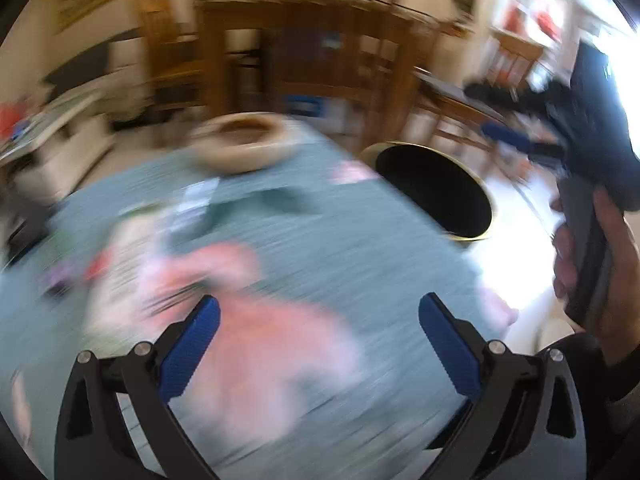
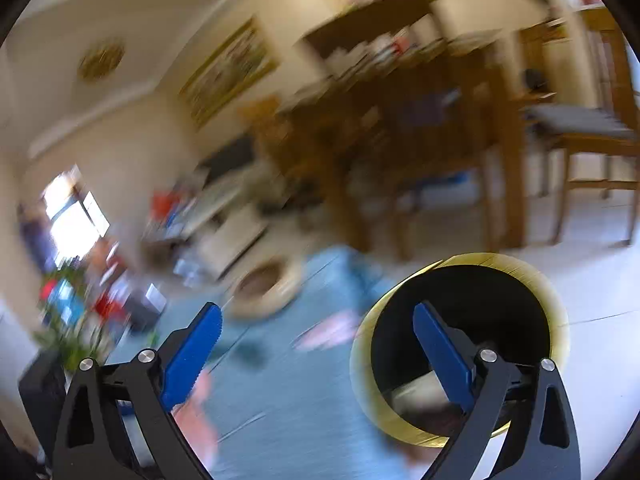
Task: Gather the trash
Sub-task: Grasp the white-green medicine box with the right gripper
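Note:
Both views are motion-blurred. My left gripper point(image 1: 319, 316) is open and empty above a table with a teal cloth point(image 1: 340, 248). Pink crumpled trash point(image 1: 248, 320) lies on the cloth just under and ahead of it, with white paper scraps point(image 1: 120, 280) to the left. A black bin with a gold rim point(image 1: 436, 190) stands beyond the table's right edge. My right gripper point(image 2: 318, 326) is open and empty; its right finger is over the bin point(image 2: 460, 344), which has pale trash point(image 2: 420, 396) inside. A pink scrap point(image 2: 332, 330) lies on the cloth.
A beige bowl point(image 1: 244, 142) sits at the table's far side, also in the right wrist view point(image 2: 266, 284). Wooden shelves and chairs point(image 1: 312, 52) stand behind. The hand with the right gripper point(image 1: 592, 208) shows at right. Pale floor point(image 2: 580, 280) surrounds the bin.

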